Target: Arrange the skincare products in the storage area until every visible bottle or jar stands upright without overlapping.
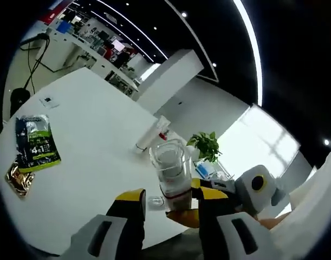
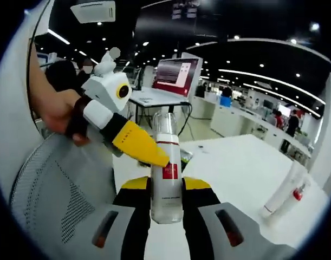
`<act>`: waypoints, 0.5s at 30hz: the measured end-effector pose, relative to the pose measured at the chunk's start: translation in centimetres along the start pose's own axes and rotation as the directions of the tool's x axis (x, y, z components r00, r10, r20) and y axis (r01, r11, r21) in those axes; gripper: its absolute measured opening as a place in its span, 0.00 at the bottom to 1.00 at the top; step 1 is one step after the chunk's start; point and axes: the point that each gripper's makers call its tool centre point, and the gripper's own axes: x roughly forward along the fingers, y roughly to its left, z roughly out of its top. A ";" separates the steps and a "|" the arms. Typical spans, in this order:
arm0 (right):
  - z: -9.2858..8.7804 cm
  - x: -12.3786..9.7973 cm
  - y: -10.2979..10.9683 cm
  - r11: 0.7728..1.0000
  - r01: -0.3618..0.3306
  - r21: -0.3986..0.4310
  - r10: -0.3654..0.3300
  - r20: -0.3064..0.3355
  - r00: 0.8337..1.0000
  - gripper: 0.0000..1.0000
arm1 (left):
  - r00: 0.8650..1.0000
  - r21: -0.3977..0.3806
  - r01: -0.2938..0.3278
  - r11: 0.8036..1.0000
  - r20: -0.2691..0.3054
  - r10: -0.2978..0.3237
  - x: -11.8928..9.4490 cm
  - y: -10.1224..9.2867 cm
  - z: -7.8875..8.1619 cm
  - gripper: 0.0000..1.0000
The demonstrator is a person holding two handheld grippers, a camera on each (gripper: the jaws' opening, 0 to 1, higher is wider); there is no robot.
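Pinched upright between the right gripper (image 2: pixel 166 201) fingers at lower centre, 1 clear bottle (image 2: pixel 166 179) is steadied, lifted above the white counter (image 2: pixel 246 162); left gripper (image 1: pixel 170 208) fingers are spread.

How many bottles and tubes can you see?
2: a clear bottle with a red label, held upright between the right gripper jaws, and a white tube lying on the white table. Others may be hidden.
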 end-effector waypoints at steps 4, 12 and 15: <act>0.1 0.5 0.8 0.999 -0.009 -0.047 0.008 -0.018 1.000 0.19 | 1.000 -0.030 0.006 1.000 0.009 -0.006 -0.4 0.3 0.4 0.25; -0.8 0.9 1.3 0.999 -0.049 -0.002 0.049 -0.052 0.997 0.19 | 0.999 -0.003 -0.014 1.000 -0.029 0.014 -0.6 0.8 -0.3 0.23; -1.4 0.8 1.6 0.995 -0.083 0.049 0.085 -0.056 0.995 0.18 | 0.998 0.068 -0.025 0.997 -0.055 0.029 -0.6 1.0 -0.8 0.23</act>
